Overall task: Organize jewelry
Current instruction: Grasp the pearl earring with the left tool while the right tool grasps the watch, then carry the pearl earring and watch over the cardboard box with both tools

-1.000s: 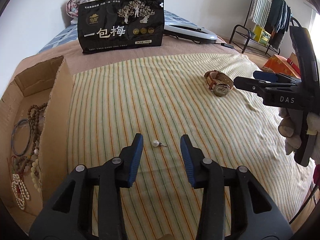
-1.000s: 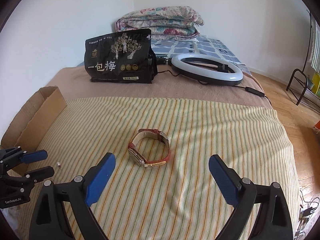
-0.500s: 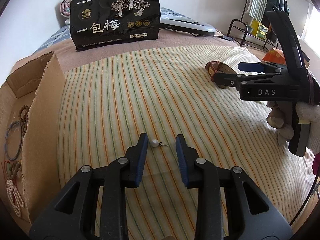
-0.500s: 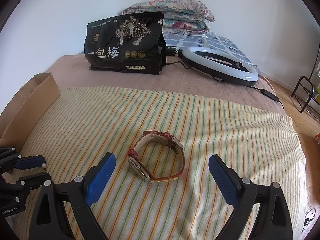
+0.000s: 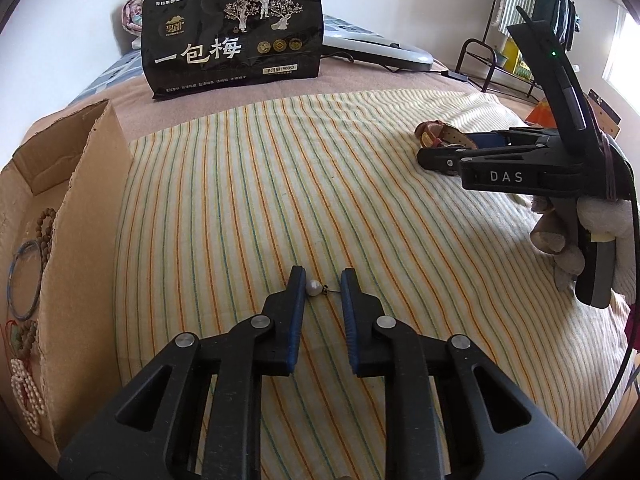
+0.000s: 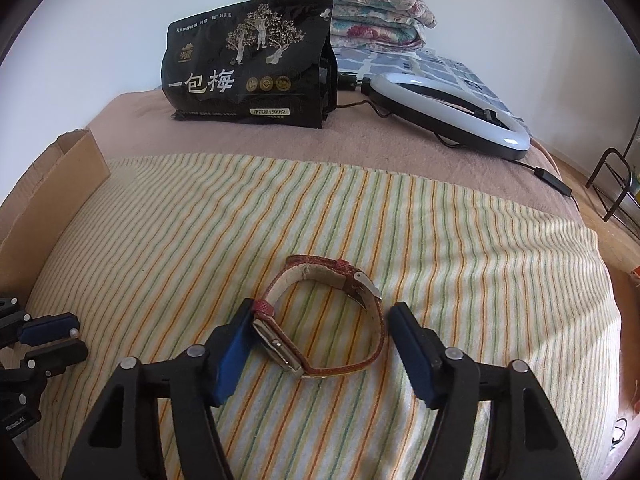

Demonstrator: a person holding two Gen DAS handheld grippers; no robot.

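A small pearl earring (image 5: 313,288) lies on the striped cloth (image 5: 280,200) between the tips of my left gripper (image 5: 322,286). The left jaws are narrowed around it: the left pad touches the pearl, the right pad stands just off the post. A red-strap wristwatch (image 6: 320,320) lies on the cloth between the fingers of my right gripper (image 6: 320,320), which is open and straddles it; the left pad is at the watch case. The watch (image 5: 440,136) also shows in the left wrist view beyond the right gripper (image 5: 440,158).
An open cardboard box (image 5: 72,208) at the left holds bead bracelets, a blue bangle and pearl strings. A black snack bag (image 5: 232,60) and a ring light (image 6: 448,108) stand at the back of the bed. A clothes rack (image 5: 532,20) stands far right.
Both grippers have moved forward and down. The left jaws have narrowed around the earring. The right jaws have narrowed and now straddle the watch.
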